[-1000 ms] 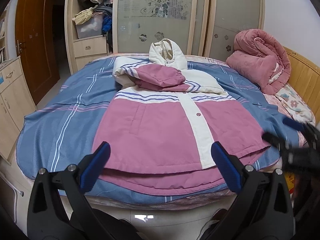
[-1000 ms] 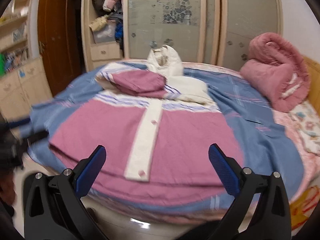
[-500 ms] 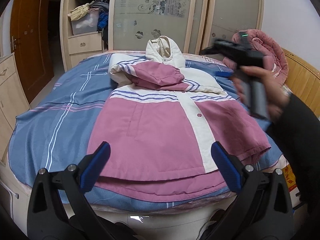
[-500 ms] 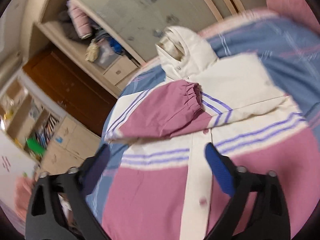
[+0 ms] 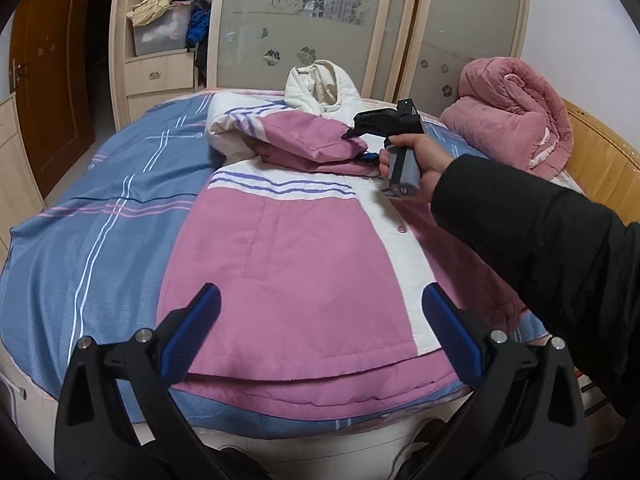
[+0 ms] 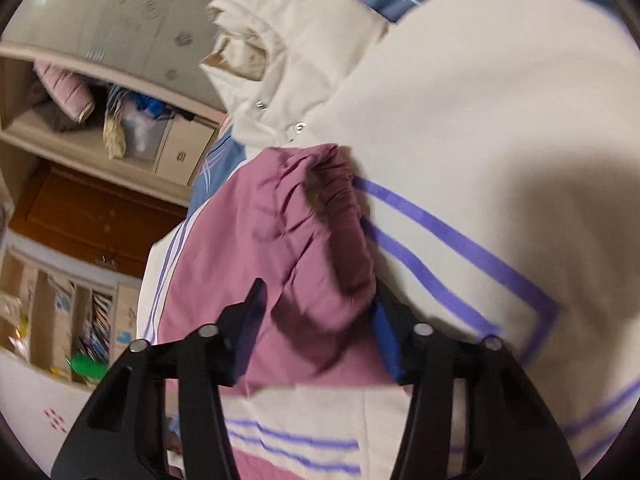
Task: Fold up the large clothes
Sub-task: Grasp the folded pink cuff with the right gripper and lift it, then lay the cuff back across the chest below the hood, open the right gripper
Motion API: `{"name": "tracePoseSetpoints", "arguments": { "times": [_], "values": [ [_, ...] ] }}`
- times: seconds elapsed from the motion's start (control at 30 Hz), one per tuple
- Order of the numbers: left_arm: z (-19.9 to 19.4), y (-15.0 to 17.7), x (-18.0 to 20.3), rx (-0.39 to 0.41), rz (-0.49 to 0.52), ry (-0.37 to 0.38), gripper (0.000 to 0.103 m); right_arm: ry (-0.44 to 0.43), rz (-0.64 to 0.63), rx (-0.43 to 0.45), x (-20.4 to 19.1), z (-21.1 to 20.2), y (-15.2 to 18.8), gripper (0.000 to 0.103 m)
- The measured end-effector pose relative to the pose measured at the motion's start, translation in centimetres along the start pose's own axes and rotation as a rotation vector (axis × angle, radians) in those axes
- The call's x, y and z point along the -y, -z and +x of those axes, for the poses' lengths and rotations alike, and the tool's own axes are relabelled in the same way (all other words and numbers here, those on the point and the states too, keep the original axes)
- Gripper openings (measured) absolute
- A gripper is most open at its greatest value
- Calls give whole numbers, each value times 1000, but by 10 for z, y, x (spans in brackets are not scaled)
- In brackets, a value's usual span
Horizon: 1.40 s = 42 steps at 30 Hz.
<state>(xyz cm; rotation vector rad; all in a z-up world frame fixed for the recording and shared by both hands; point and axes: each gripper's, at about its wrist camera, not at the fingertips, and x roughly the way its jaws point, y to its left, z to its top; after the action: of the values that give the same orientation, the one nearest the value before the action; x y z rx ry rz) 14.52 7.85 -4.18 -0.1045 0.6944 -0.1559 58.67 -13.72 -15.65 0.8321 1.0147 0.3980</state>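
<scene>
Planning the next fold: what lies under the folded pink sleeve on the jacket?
The pink sleeve lies across the jacket's white chest with purple stripes. The right gripper is closing around its cuff. Whatever is directly beneath the sleeve is hidden.

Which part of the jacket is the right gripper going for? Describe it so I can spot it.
On the blue striped bed lies a pink-and-cream jacket. Just below its cream hood, one pink sleeve is folded across the chest; its gathered elastic cuff sits between the closing right gripper.
</scene>
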Motion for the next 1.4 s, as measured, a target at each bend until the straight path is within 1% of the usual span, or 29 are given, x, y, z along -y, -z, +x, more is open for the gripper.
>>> {"name": "tracePoseSetpoints", "arguments": {
  "times": [0.03, 0.07, 0.1, 0.17, 0.27, 0.37, 0.43, 0.57, 0.67, 0.73, 0.8, 0.87, 0.97, 1.0, 1.07, 1.17, 1.27, 1.33, 1.37, 1.4],
  "values": [
    [2, 0, -2, -4, -7, -2, 101, 2, 7, 0, 0, 4, -3, 36],
    [5, -1, -5, -7, -17, -4, 101, 7, 6, 3, -2, 6, -5, 26],
    [7, -1, -6, -8, -20, -5, 101, 16, -17, 17, -11, 4, -7, 20],
    [9, -2, -8, -7, -25, -9, 101, 32, -89, 46, -33, -4, -10, 17],
    [11, -2, -10, -7, -29, -9, 101, 43, -253, 120, -85, -33, -18, 16],
    [13, -2, -6, -13, -26, -1, 101, 31, -431, 210, -145, -80, -25, 16],
    [14, -2, -4, -17, -19, 6, 101, 20, -515, 266, -175, -110, -27, 16],
    [14, -1, 1, -17, -8, 20, 101, 15, -642, 364, -219, -164, -31, 16],
    [14, -1, 1, -20, -12, 27, 101, 42, -676, 394, -227, -181, -41, 16],
    [12, -1, 3, -21, -13, 28, 101, 80, -673, 398, -214, -188, -45, 16],
    [12, 0, 4, -24, -10, 27, 101, 134, -666, 394, -189, -190, -47, 16],
    [12, 1, 4, -29, -9, 27, 101, 191, -632, 381, -156, -185, -51, 16],
    [12, 2, 2, -35, -14, 27, 101, 295, -544, 351, -82, -171, -54, 16],
    [13, 2, 2, -37, -15, 25, 101, 319, -523, 340, -64, -164, -54, 16],
    [16, 3, 1, -45, -21, 21, 101, 383, -464, 297, -15, -146, -53, 16],
    [20, 5, -1, -57, -22, 9, 101, 462, -395, 256, 38, -117, -45, 16],
    [22, 7, -1, -65, -21, -4, 101, 495, -378, 270, 63, -100, -34, 17],
    [24, 9, -2, -73, -30, -15, 101, 511, -375, 282, 71, -95, -29, 19],
    [24, 9, -3, -76, -32, -21, 101, 511, -370, 286, 73, -93, -28, 24],
    [24, 10, -4, -80, -35, -30, 101, 502, -359, 288, 77, -93, -27, 31]
  ]
}}
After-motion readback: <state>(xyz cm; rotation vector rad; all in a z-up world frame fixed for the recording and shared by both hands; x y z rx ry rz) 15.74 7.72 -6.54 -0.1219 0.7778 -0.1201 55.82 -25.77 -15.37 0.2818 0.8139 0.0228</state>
